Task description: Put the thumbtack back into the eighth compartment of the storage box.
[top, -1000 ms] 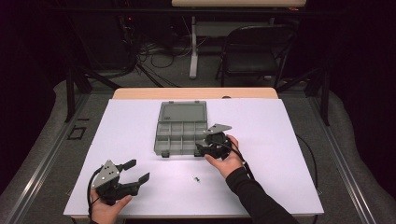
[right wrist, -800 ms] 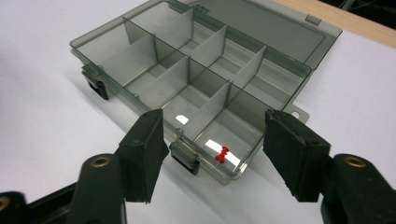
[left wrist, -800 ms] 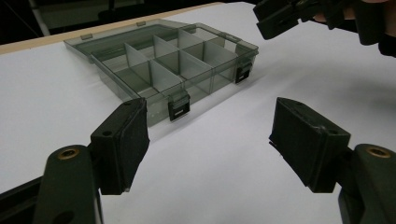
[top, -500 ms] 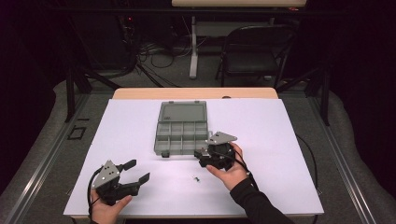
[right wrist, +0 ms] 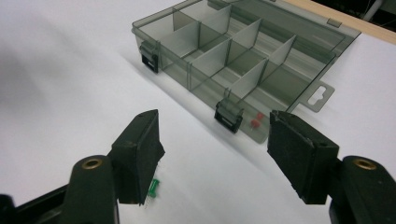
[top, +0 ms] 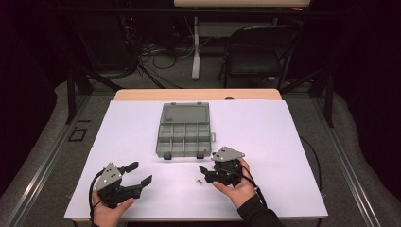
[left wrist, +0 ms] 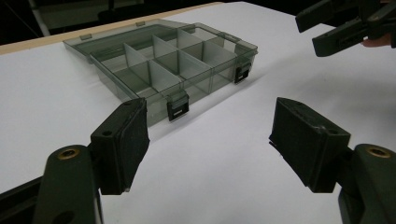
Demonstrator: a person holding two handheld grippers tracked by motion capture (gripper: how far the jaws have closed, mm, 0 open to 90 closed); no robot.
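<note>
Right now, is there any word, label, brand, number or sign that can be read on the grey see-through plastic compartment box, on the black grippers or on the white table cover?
None can be read.
Grey see-through plastic compartment box: no print shows on its walls, dividers or open lid.
Left gripper and right gripper: plain black pads, no marking.
White table cover: blank.

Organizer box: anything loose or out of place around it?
One green pushpin lies loose on the white sheet, in front of the open organizer box, by the right gripper. Red pieces already sit in a near corner compartment.
</note>
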